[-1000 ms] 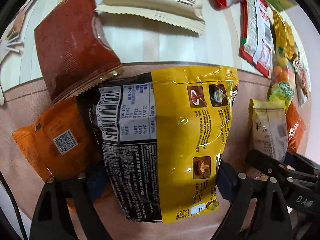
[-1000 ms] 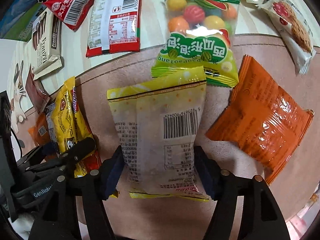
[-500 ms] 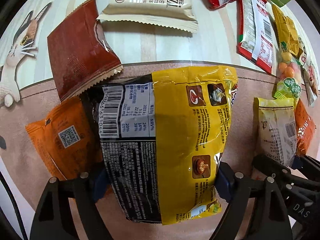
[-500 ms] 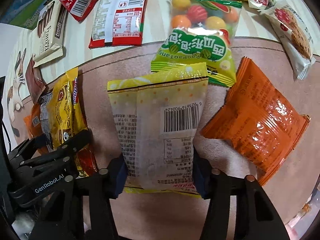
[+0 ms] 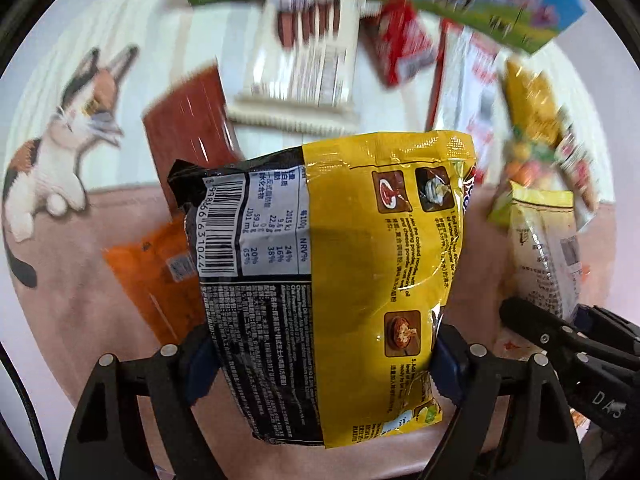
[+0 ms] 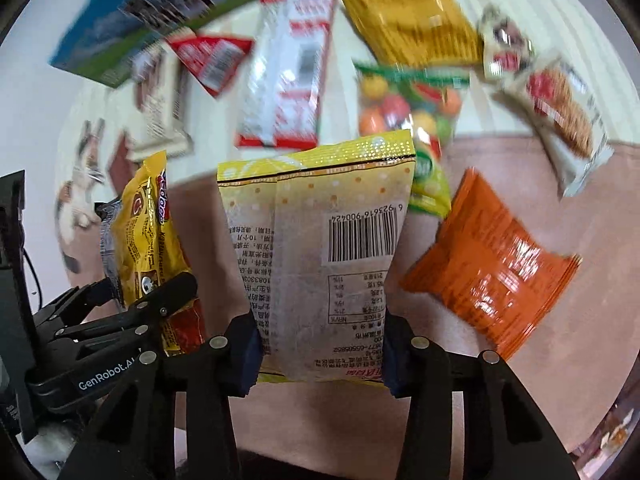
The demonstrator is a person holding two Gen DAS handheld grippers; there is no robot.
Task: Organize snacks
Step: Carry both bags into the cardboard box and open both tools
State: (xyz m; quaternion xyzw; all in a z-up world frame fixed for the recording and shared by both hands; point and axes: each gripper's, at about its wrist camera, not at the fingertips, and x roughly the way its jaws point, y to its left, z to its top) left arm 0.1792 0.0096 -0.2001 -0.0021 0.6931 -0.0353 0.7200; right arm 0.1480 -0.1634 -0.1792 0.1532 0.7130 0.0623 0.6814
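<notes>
While the left gripper (image 5: 320,354) points down with its jaws clamped on the yellow-and-black noodle packet (image 5: 340,280), the left wrist view shows that packet lifted clear of the pink mat (image 5: 80,288). Below it lies an orange packet (image 5: 156,276) on the mat, partly hidden by the noodle packet, and a brown sachet (image 5: 188,116) straddles the mat's edge. Beyond, blurred on the pale striped tabletop (image 5: 204,44), are a cream wafer pack (image 5: 308,56), a red packet (image 5: 404,48) and a green-and-blue box (image 5: 500,4) along the far edge. A cat figure printed on the surface (image 5: 56,148) sits at the left. The right gripper (image 5: 560,332) shows at the lower right, close beside.

From the right wrist view, the right gripper (image 6: 320,344) has its jaws closed tight on the pale yellow snack bag (image 6: 320,240), which is raised off the mat (image 6: 520,400). Only this view shows the ribbed orange bag (image 6: 492,272) lying just right of it, the candy-ball bag (image 6: 412,120) behind, a mustard packet (image 6: 412,20) and biscuit packs (image 6: 560,112) at the far right. The left gripper (image 6: 120,320) with its noodle packet (image 6: 144,232) crowds the left side; bare mat lies open in the near right corner.
</notes>
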